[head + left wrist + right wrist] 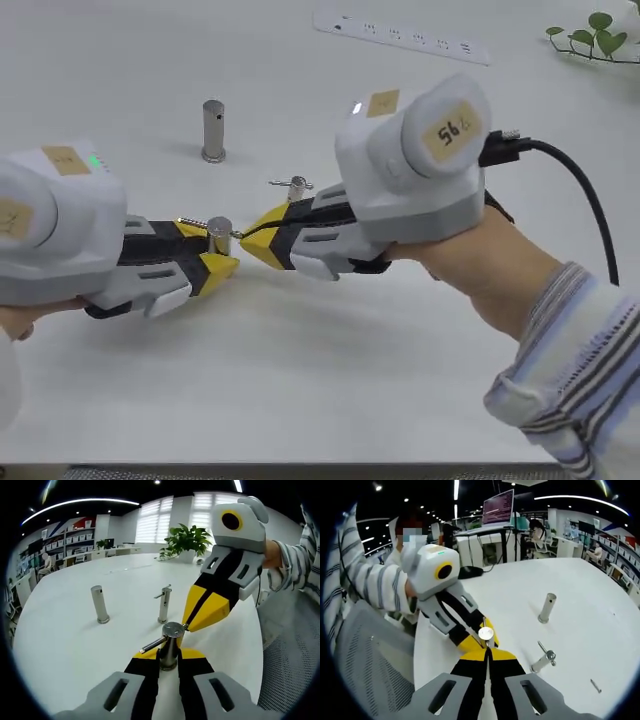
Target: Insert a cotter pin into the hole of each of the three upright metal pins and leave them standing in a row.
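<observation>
My left gripper (222,262) is shut on an upright metal pin (218,236), low on its shaft (169,647). A cotter pin (152,644) runs through that pin's hole, its end sticking out on the far side (190,222). My right gripper (248,240) meets it from the right, jaws shut on the cotter pin's near end just beside the pin's top (486,633). A second metal pin (296,187) stands behind with a cotter pin through it (164,605). The third pin (213,130) stands bare, farther back (100,604).
A loose cotter pin (595,685) lies on the white table (300,380). A white power strip (400,35) and a plant sprig (590,40) sit at the far edge. The right gripper's black cable (590,200) trails to the right.
</observation>
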